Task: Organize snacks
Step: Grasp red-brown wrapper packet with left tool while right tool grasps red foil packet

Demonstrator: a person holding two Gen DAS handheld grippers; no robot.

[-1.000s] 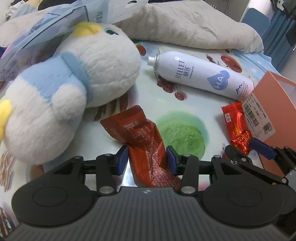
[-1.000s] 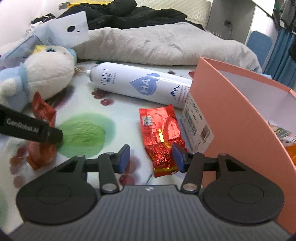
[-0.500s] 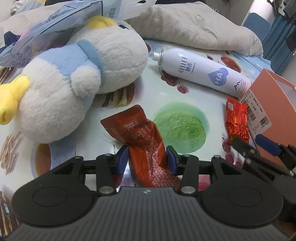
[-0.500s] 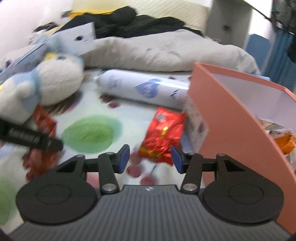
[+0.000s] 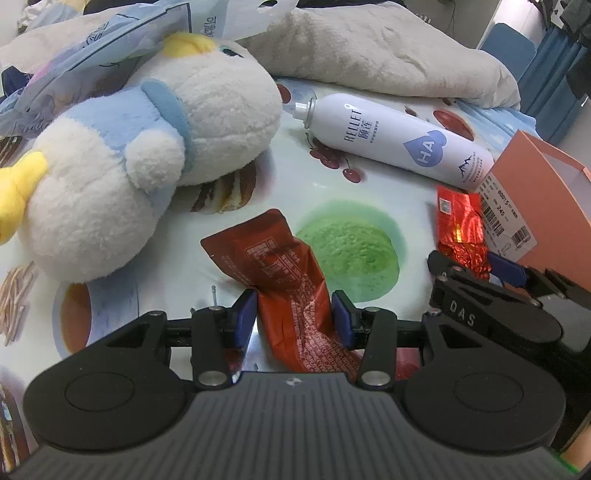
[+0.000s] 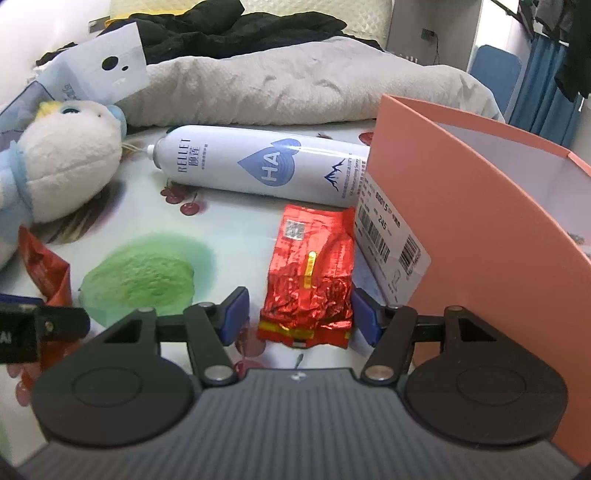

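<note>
Two grippers: left gripper point(image 5: 293, 319) seemingly pinches the dark red pouch point(image 5: 284, 280); right gripper point(image 6: 299, 317) straddles the foil packet point(image 6: 310, 273), unclenched.

A lived-in bedroom at home, rumpled beige blanket point(image 6: 295, 81) heaped behind, black clothes point(image 6: 236, 29) piled at the headboard, plush toy point(image 5: 129, 158) lying on a fruit-print cloth point(image 5: 295, 184), blue curtain point(image 6: 546, 81) at the right

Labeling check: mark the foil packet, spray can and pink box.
foil packet point(image 6: 310, 266), right wrist view, middle of its face
spray can point(image 6: 258, 166), right wrist view, heart logo
pink box point(image 6: 480, 229), right wrist view, outer wall
</note>
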